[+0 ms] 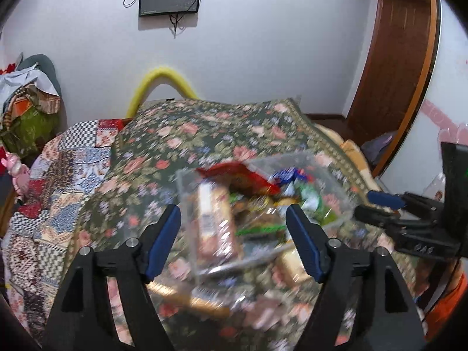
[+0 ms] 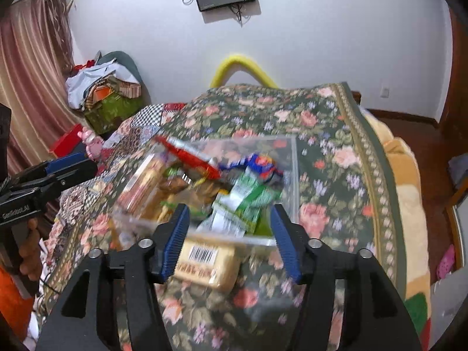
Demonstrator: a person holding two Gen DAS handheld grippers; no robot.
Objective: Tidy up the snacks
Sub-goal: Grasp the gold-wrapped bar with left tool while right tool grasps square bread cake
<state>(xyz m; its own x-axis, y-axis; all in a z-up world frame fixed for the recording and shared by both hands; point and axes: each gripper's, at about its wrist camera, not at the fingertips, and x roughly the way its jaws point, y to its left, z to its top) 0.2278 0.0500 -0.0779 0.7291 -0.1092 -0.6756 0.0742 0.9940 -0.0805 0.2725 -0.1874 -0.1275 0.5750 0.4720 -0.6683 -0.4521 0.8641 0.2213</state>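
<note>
Hovering over a floral blanket (image 1: pixel 204 128), woven and flat, with jaws of the left gripper (image 1: pixel 234 242) spread wide and pinching nothing. Left of those jaws, a patchwork quilt (image 1: pixel 52 181) of checks and zigzags. Between and just beyond the blue ribbed pads (image 1: pixel 163 242), a clear plastic bin (image 1: pixel 336 181), thin-walled and roughly square, blurred by motion. Inside, at its left, a long tan biscuit pack (image 1: pixel 213 219); across the far part, a glossy red bag (image 1: pixel 242 178); toward the right, blue wrappers (image 1: pixel 289 175) and crinkled green-and-white packets (image 1: pixel 310 201). Below the bin on the blanket, more blurred tan packs, too smeared to name. Right of the left jaws, the right gripper (image 1: pixel 377 207) seen side-on, dark with one blue pad; jaw spacing there not readable.

From the right wrist view: far left of the jaws, the left gripper (image 2: pixel 73 166) again, side-on. Straight ahead, the bin (image 2: pixel 292 158) with the same red bag (image 2: pixel 190 155), blue wrappers (image 2: pixel 260 163) and green packets (image 2: pixel 248 201) heaped inside. Between the spread, empty jaws of the right gripper (image 2: pixel 229 237), a beige rectangular pack (image 2: pixel 210 263) with a barcode, lying on the blanket (image 2: pixel 336 152) just outside the bin's near wall.
</note>
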